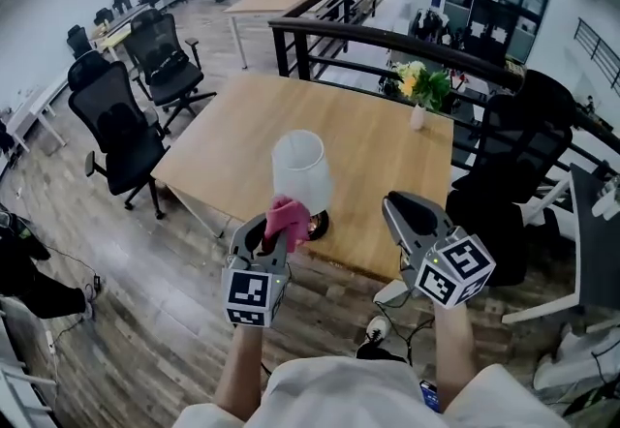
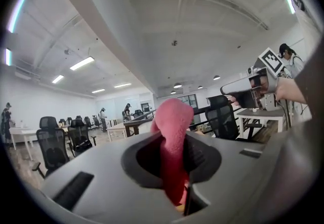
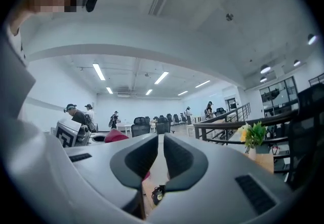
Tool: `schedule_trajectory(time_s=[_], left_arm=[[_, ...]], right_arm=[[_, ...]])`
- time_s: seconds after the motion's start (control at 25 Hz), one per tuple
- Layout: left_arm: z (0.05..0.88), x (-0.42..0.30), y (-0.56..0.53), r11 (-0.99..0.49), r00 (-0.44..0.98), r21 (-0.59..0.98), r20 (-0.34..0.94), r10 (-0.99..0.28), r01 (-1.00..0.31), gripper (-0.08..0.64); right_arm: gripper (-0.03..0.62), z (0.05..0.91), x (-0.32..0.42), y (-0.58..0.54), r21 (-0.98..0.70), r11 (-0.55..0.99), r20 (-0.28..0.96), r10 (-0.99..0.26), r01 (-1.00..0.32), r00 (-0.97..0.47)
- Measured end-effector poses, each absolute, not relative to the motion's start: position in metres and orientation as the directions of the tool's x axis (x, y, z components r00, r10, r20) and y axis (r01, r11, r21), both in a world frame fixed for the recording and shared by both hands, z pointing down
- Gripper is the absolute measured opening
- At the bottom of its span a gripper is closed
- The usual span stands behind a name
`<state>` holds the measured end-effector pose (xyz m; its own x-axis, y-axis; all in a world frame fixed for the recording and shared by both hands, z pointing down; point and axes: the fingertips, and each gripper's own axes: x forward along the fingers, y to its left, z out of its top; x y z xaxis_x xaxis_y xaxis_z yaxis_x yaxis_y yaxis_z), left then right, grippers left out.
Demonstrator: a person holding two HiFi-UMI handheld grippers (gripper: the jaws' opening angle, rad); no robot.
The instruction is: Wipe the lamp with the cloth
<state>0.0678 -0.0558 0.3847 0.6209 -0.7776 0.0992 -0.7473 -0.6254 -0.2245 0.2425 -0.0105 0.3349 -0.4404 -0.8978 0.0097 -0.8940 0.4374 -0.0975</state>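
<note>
Upright on wooden table (image 1: 383,160): lamp (image 1: 302,186), white shade (image 1: 298,163) on top, dark round base (image 1: 318,222) below, long axis vertical. Clamped in left gripper (image 1: 270,230): pink cloth (image 1: 288,220), bunched, poking out past the jaw tips. In head view, cloth on the near side of lamp, overlapping lower shade and base; contact with lamp not decidable. In left gripper view no lamp at all, only cloth and the room beyond, so probably aimed past or over lamp, not square at it. Right gripper (image 1: 398,207): right of lamp, apart from it, jaws at a narrow slit, nothing between. Nearer to lamp: left gripper by far, and already carrying the cloth. Judged step: bringing cloth onto lamp, wiping not visibly begun. Key relation for next move: lamp just ahead of cloth and a touch to its right; given the vertical axis, likely calls for strokes up and down the shade or around it. Risk: looks light, could tip or slide under a sideways push; free right gripper available to steady base. Beyond lamp and to its right: vase of flowers (image 1: 418,89), well apart.
</note>
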Motion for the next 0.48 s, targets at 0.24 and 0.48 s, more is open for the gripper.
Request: schedule_trajectory(time_s=[0.24, 0.48], left_arm=[[0.327, 0.053, -0.035, -0.632, 0.658, -0.310, 0.029, -0.753, -0.710, 0.086], [0.314, 0.046, -0.027, -0.642, 0.679, -0.348, 0.019, -0.734, -0.683, 0.086]], right_arm=[[0.021, 0.295, 0.209, 0.015, -0.037, 0.422, -0.025, -0.907, -0.906, -0.421], [0.020, 0.293, 0.186, 0.018, 0.051, 0.411, 0.005, -0.911, -0.910, -0.412]])
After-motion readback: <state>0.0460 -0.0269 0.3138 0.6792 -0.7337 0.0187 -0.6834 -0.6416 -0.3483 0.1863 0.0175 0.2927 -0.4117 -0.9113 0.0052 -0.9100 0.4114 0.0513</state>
